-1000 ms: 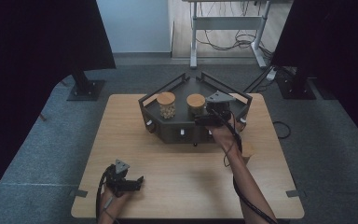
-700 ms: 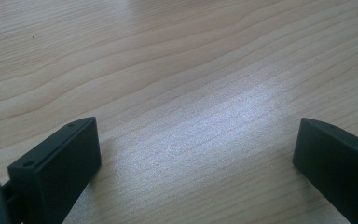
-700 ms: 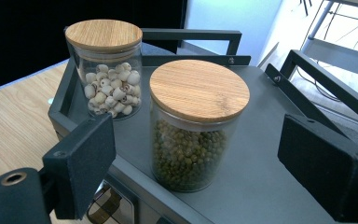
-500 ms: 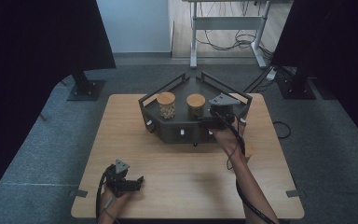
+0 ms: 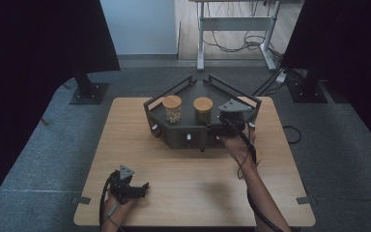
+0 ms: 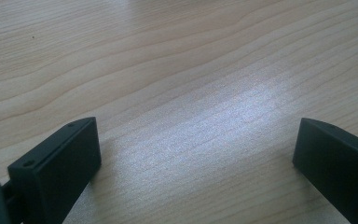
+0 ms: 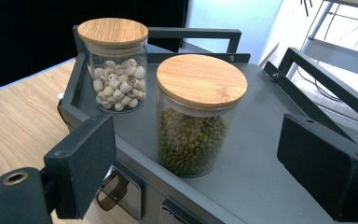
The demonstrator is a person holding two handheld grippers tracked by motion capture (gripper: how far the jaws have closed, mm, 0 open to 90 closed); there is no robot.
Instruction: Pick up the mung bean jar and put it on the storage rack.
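Left gripper [image 5: 142,187] low near body, fingers [image 6: 56,163] spread wide; right gripper [image 5: 211,128] stretched forward on extended forearm, fingers [image 7: 81,163] apart.

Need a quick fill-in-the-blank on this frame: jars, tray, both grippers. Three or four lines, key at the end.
1. The two glass jars stand on the dark tray; both have ____ lids.
2. The jar of green beans stands nearest the ____ gripper.
3. The jar of pale seeds is filled about ____ way.
4. The left gripper rests over bare table with its jaws ____.

Missing words: wooden; right; half; open
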